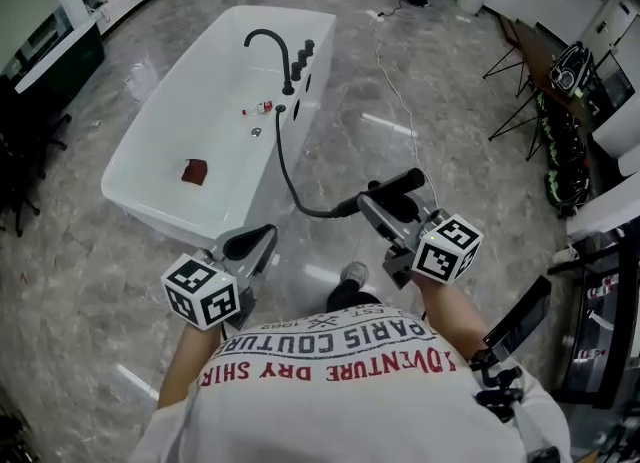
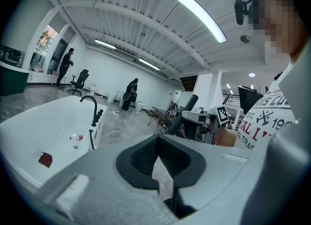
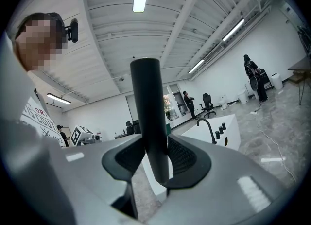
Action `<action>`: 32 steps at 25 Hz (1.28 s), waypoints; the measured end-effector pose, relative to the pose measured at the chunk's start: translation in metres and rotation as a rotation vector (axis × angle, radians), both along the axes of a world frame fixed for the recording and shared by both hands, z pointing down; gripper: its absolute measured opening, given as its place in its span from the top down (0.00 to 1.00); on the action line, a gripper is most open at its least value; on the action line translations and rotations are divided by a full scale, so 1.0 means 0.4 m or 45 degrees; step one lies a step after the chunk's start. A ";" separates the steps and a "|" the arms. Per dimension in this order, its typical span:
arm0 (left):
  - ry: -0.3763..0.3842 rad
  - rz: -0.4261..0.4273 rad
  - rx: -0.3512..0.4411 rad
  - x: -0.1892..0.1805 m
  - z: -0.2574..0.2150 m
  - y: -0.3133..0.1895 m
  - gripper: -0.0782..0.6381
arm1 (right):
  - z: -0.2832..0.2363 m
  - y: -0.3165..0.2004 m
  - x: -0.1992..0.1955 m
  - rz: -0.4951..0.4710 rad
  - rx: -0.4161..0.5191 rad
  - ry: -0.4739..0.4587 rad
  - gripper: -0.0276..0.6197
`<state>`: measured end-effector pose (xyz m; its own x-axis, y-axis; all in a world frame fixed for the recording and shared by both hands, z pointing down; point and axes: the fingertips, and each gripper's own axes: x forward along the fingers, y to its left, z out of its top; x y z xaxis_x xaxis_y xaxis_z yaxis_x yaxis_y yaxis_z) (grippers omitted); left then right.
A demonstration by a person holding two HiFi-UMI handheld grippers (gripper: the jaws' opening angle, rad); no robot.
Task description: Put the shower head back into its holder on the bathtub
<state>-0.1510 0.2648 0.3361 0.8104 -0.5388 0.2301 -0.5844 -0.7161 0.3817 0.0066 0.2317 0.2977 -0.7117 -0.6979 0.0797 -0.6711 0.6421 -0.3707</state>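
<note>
Risk one: slip. The right gripper [image 1: 383, 213] has its jaws clamped on the smooth round handle of the shower head [image 1: 398, 187], well off the bathtub [image 1: 150, 203], past its near right corner and over the floor. The pads bite near one end of the handle, so the head could twist or slide out on the carry.

Risk two: hose [image 1: 292, 183]. It hangs in a slack loop from the bathtub's right rim down to the head. It could snag the rim or drag the head off line on approach.

Risk three: clearance. The holder is probably by the knobs [image 1: 302, 59] and faucet [image 1: 270, 47] at the bathtub's far right rim, though its exact spot can't be picked out. That is tight for wide jaws.

The left gripper [image 1: 250, 244] is closed on nothing, near the bathtub's near end, so it gives no backup.
</note>
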 end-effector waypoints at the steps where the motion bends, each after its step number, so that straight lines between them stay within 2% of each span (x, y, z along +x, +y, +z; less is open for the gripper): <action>1: 0.003 0.001 0.000 -0.001 -0.002 -0.002 0.88 | -0.004 -0.002 0.000 0.000 0.001 -0.001 0.73; 18: 0.029 -0.061 -0.025 -0.027 0.015 -0.028 0.88 | -0.036 -0.015 0.001 -0.012 0.015 -0.018 0.73; 24: -0.003 -0.068 -0.082 -0.034 0.043 -0.024 0.88 | -0.048 -0.028 0.013 -0.007 0.019 -0.063 0.73; 32: -0.060 -0.077 -0.167 0.079 0.100 -0.216 0.88 | 0.002 -0.243 0.157 0.017 -0.043 -0.169 0.73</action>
